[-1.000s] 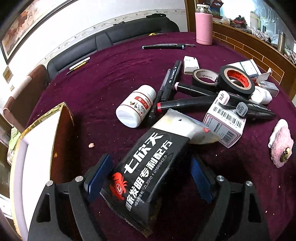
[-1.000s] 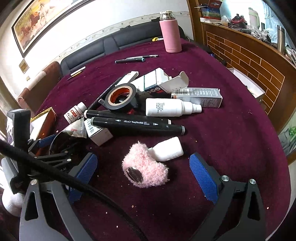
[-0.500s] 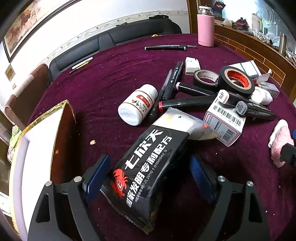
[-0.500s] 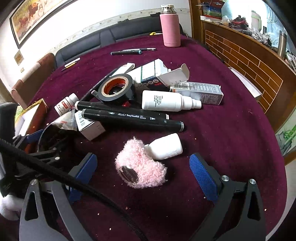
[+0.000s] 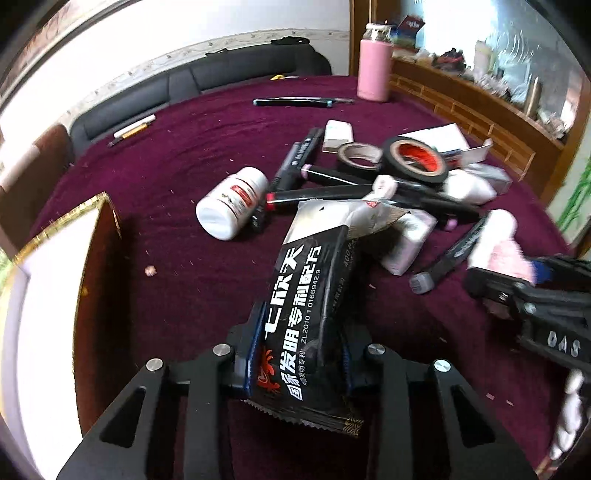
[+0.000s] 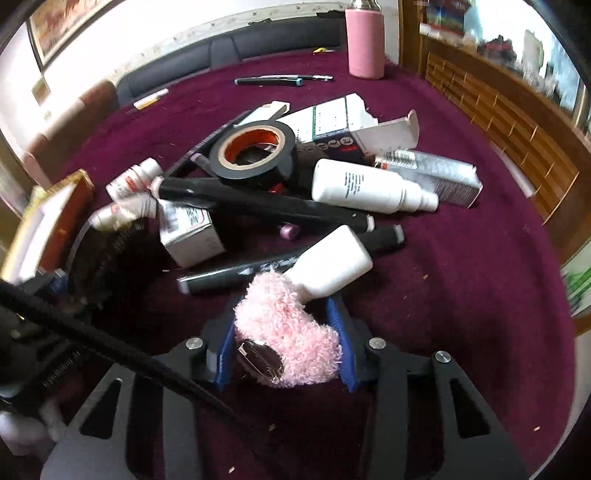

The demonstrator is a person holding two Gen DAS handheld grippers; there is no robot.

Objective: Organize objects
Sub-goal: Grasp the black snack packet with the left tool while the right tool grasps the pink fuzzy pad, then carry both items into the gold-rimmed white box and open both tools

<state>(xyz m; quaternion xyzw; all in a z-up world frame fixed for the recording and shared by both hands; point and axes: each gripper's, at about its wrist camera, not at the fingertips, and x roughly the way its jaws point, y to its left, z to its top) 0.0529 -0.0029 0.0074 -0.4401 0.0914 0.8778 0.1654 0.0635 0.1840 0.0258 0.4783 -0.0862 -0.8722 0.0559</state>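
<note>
A black padded bench seat (image 5: 236, 74) curves along the far edge of the maroon tablecloth (image 5: 177, 155), ahead of the gripper. A brick-patterned wooden counter (image 6: 517, 122) runs off to its right, a framed painting (image 6: 55, 33) hangs high on its left.

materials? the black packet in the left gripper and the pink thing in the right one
Black packet: looks like glossy plastic or foil film, given its shine, creases, silvery upper part and serrated bottom edge. Pink thing: fuzzy plush fabric, with loose fibres all over; shiny metal clasp at the front; a smooth white plastic bottle pokes out of it.
</note>
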